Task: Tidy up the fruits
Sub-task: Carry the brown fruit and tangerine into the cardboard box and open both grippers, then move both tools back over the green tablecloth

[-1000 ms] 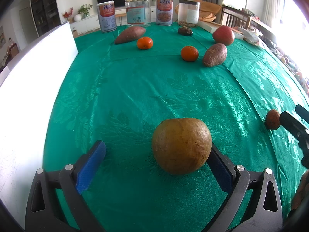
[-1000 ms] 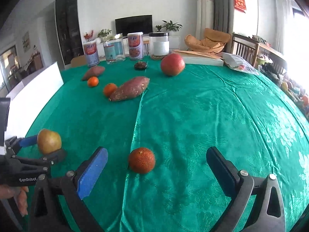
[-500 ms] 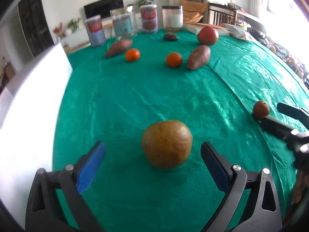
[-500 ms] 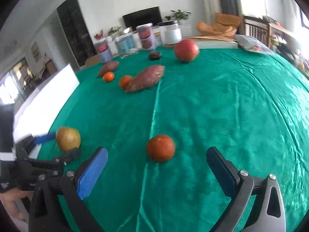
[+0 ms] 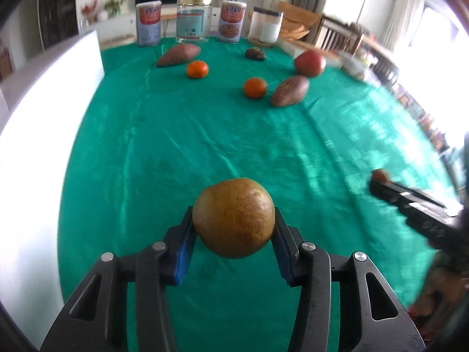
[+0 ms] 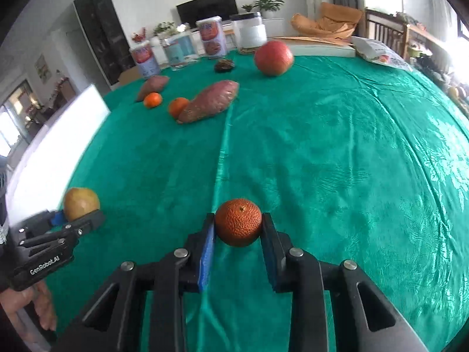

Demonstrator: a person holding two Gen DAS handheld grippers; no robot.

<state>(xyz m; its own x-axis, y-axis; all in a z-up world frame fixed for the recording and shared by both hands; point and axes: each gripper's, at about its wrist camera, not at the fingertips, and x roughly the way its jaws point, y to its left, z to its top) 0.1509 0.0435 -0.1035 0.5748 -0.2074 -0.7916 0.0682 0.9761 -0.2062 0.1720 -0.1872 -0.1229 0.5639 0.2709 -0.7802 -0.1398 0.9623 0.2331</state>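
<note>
My left gripper (image 5: 233, 236) is shut on a golden-brown pear (image 5: 233, 217) and holds it over the green tablecloth (image 5: 181, 146). My right gripper (image 6: 238, 234) is shut on a rough dark-orange tangerine (image 6: 238, 222). The pear (image 6: 81, 203) and left gripper also show at the left of the right wrist view. Farther back lie two small oranges (image 5: 197, 69) (image 5: 255, 87), two sweet potatoes (image 5: 178, 55) (image 5: 290, 90), a red apple (image 5: 309, 63) and a dark fruit (image 5: 255, 53).
Two cans (image 5: 148, 24) (image 5: 232, 20) and two jars (image 5: 193, 19) (image 5: 266, 26) stand along the far edge. A white board (image 5: 38, 111) runs along the table's left side. A flat box (image 6: 319, 48) and a bag (image 6: 381, 55) lie at the far right.
Both grippers were open around their fruits; each has now closed on its fruit. The left holds the pear, the right holds the tangerine.
</note>
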